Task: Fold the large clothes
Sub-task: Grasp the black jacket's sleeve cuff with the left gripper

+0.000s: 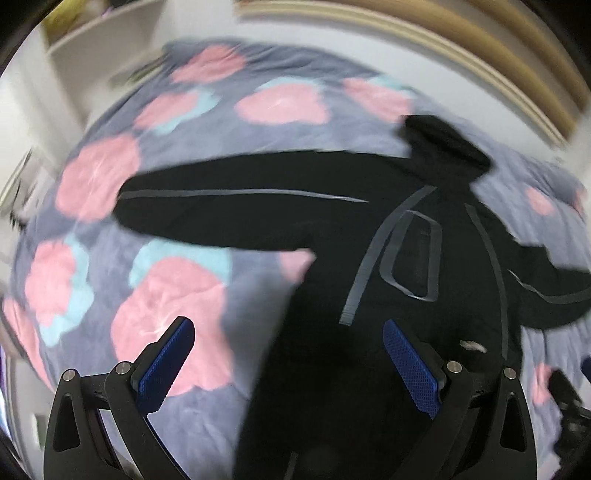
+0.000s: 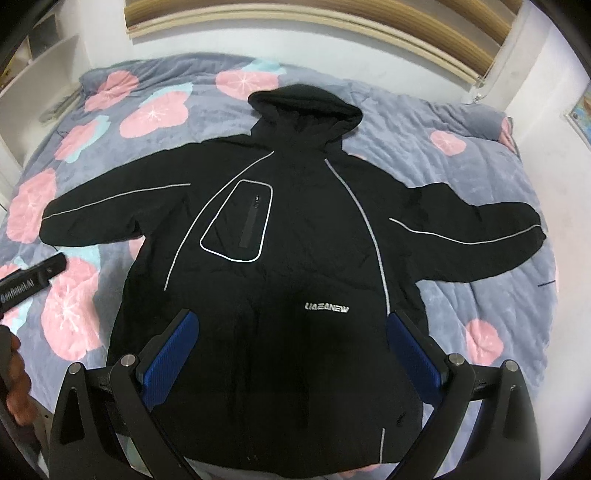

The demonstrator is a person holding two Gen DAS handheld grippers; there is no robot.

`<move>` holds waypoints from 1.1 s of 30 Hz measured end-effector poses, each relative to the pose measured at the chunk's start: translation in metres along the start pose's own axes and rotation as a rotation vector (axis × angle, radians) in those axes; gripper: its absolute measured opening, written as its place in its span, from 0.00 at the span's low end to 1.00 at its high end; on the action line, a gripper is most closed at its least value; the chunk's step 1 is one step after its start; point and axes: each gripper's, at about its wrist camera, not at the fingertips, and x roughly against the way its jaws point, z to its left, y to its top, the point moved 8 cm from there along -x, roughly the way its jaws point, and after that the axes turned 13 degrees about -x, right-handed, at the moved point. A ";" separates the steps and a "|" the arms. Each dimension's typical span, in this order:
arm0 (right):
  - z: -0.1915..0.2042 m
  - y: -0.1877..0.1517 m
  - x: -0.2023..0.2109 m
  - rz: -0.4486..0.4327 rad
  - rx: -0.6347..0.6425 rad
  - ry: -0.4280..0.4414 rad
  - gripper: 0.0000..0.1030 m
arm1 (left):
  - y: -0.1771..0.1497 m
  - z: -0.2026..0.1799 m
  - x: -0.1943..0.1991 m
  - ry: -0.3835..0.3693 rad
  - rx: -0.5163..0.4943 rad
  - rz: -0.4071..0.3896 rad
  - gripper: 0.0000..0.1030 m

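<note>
A large black hooded jacket [image 2: 295, 236] with grey reflective piping lies flat, front up, on a bed, both sleeves spread out and hood at the far end. My right gripper [image 2: 291, 343] is open and empty above the jacket's lower hem. My left gripper [image 1: 288, 354] is open and empty, above the jacket's left side near its hem; this view is motion-blurred. The jacket [image 1: 369, 236] shows there with its left sleeve [image 1: 221, 206] stretched leftward. The left gripper's body also shows in the right wrist view [image 2: 29, 280] at the left edge.
The bed is covered by a grey-blue quilt [image 2: 461, 155] with pink flower prints. A wooden headboard [image 2: 332, 18] runs along the far side. White shelving [image 2: 40, 70] stands at the far left. A white wall [image 2: 535, 66] is at the right.
</note>
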 end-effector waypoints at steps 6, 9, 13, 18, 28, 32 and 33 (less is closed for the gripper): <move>0.033 0.011 -0.043 0.074 0.052 -0.002 0.99 | 0.012 0.112 -0.051 0.000 0.260 -0.010 0.99; 0.051 0.016 -0.064 0.101 0.077 0.007 0.99 | 0.022 0.162 -0.061 0.083 0.343 -0.067 0.99; 0.079 0.022 -0.089 0.135 0.118 0.017 0.99 | 0.040 0.206 -0.072 0.200 0.355 -0.126 0.99; 0.107 0.030 -0.112 0.154 0.171 0.020 0.99 | 0.058 0.252 -0.118 0.132 0.401 -0.128 0.99; 0.132 0.032 -0.148 0.202 0.234 -0.001 0.99 | 0.057 0.322 -0.209 0.000 0.581 -0.089 0.99; 0.139 0.036 -0.155 0.200 0.253 -0.002 0.99 | 0.059 0.322 -0.238 -0.067 0.591 -0.060 0.85; 0.141 0.037 -0.156 0.196 0.258 -0.001 0.99 | 0.061 0.319 -0.244 -0.099 0.589 -0.059 0.71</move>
